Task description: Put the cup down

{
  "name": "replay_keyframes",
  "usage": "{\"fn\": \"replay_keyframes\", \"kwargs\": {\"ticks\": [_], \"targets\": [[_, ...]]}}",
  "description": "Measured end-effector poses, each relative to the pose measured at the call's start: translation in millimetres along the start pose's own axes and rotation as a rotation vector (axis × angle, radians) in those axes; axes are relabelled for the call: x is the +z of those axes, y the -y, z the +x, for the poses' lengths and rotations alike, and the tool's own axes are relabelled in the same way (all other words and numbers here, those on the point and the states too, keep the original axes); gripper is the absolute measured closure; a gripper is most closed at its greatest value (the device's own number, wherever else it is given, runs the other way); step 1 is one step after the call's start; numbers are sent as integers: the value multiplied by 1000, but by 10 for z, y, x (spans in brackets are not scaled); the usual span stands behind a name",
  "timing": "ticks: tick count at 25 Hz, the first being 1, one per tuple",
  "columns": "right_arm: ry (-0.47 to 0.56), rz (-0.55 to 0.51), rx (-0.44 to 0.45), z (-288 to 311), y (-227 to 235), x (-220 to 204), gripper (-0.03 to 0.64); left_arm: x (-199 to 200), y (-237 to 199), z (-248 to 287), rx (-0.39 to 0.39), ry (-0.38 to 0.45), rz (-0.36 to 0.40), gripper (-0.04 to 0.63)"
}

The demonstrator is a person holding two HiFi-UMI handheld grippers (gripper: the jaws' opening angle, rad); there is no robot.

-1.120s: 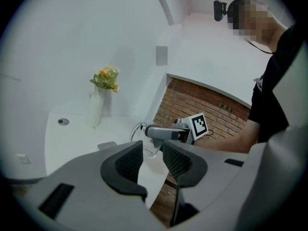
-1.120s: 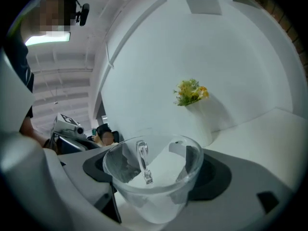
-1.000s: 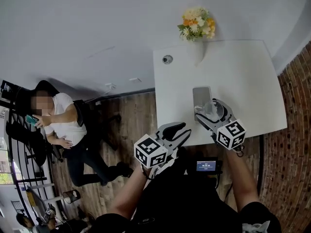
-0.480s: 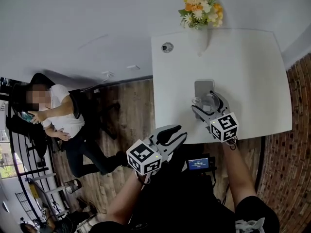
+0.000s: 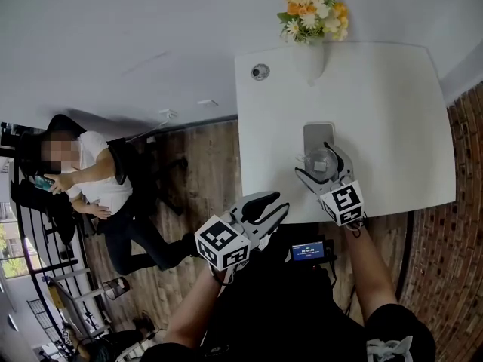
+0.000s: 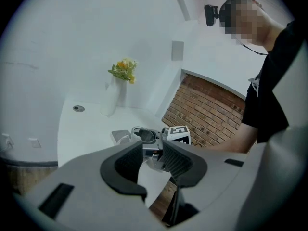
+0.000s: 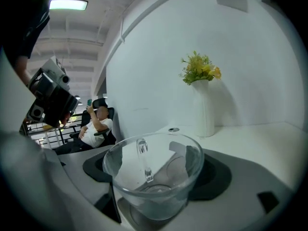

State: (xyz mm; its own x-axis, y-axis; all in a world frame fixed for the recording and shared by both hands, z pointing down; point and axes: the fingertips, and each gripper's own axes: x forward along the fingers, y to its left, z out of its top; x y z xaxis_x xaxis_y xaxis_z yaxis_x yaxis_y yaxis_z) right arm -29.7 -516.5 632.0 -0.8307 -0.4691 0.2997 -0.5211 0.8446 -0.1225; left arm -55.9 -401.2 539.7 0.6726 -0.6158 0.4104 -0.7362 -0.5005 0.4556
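Right tool [image 5: 323,164] is gripping the glass cup [image 7: 153,174]
Cup is sitting clamped between its jaws over the bench [image 5: 377,111]; left tool [image 6: 153,154] is hanging open, empty.

My right gripper [image 5: 323,159] reaches forward on an extended arm, jaws spread wide and clamped on the glass cup [image 7: 153,174]; my left gripper [image 5: 273,208] hangs nearer my body, jaws apart, nothing between them
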Motion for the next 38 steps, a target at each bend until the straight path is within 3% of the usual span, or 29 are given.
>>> {"fn": "replay_keyframes", "kwargs": {"ticks": [10, 15, 19, 27, 30, 34, 38], "targets": [[21, -35, -22, -26, -28, -34, 175, -4, 59, 56, -26, -1, 7, 474], [31, -5, -9, -36, -41, -15, 173, 9, 58, 1, -18, 14, 8, 474], [27, 26, -9, -105, -18, -44, 123, -20, 69, -42, -20, 17, 8, 474], [-15, 55, -68, -510, -25, -167, 123, 9, 81, -160, -21, 52, 12, 474], [-23, 104, -84, -742, -51, -191, 124, 57, 83, -207, -29, 82, 13, 474], [-33, 218, -28, -1008, -199, -151, 126, 133, 91, -250, -49, 123, 10, 474], [65, 370, 8, -1260, -292, 165, 145, 196, 117, -219, -81, 150, 13, 474]]}}
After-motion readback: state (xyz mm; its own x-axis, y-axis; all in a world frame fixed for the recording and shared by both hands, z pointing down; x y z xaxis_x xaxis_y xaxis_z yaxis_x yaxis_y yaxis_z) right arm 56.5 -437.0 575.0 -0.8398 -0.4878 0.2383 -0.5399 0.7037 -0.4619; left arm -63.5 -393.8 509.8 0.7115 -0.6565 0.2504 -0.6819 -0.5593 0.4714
